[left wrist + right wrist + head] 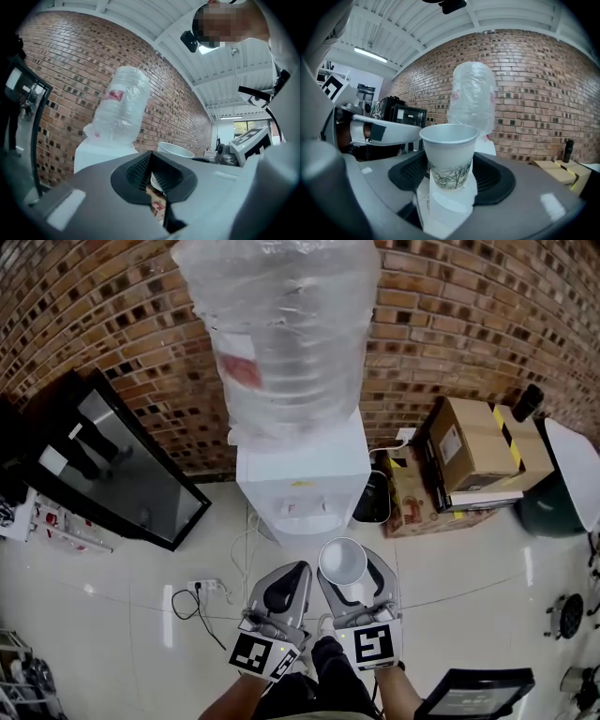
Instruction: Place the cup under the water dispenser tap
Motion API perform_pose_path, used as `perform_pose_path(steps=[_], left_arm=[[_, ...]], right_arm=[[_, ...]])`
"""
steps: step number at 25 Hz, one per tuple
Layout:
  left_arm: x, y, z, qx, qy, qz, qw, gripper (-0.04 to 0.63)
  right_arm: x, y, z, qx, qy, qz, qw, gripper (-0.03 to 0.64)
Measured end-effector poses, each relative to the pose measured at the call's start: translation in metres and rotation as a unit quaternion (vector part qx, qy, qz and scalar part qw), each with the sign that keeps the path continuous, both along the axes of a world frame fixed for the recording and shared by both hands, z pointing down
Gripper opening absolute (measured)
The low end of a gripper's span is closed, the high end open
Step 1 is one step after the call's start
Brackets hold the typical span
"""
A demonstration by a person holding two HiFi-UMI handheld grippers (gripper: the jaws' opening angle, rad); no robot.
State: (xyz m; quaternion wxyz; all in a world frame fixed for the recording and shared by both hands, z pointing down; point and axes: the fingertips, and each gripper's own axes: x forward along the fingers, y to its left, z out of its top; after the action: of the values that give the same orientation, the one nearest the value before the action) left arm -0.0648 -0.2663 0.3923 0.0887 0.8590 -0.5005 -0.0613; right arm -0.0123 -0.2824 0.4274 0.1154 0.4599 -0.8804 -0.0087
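The right tool (pixel 354 579) is clamped on a paper cup (pixel 342 562): in the right gripper view the cup (pixel 450 150) stands upright, mouth up, with a dark pad pressing each side of its lower half, where a sprig pattern is printed. The cup looks empty and its rim rises clear above the right tool (pixel 451 180).

The left tool (pixel 296 572) is at 9 o'clock of the right one, just beside it, and both point the same way. In its own view the pads of the left tool (pixel 152 176) meet at the tips with nothing gripped, so it is closed and empty. The cup's rim (pixel 175 150) peeks over it at about 1 o'clock.

Seen from the head camera, the white dispenser (pixel 300 474) stands at 12 o'clock of the two tools, near them but apart, backed against the brick wall (pixel 469 306). A big clear bottle (pixel 277 334) wrapped in plastic film sits upside down on top of it. The cup is held in the air in front of the dispenser's front panel (pixel 302 512), a little toward 5 o'clock of it, and is not under it.

A black screen (pixel 122 465) leans on the wall at 10 o'clock. At 2 o'clock are cardboard boxes (pixel 473 451), and a black bin (pixel 375 498) stands between them and the dispenser. A white power strip (pixel 208 587) with a black cable lies on the pale tiled floor (pixel 141 615) at 9 o'clock of the left tool
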Motion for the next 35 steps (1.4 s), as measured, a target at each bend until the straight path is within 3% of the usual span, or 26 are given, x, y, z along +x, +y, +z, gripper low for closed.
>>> perform_pose_path(steps=[18, 35], left_arm=[[-0.007, -0.030, 0.166, -0.020, -0.010, -0.029, 0.9993, -0.014], [-0.001, -0.068, 0.279, -0.016, -0.006, -0.019, 0.9997, -0.014]], right_arm=[[-0.011, -0.040, 0.163, -0.022, -0.001, -0.002, 1.000, 0.307], [-0.012, -0.115, 0.302, -0.045, 0.001, -0.001, 0.999, 0.307]])
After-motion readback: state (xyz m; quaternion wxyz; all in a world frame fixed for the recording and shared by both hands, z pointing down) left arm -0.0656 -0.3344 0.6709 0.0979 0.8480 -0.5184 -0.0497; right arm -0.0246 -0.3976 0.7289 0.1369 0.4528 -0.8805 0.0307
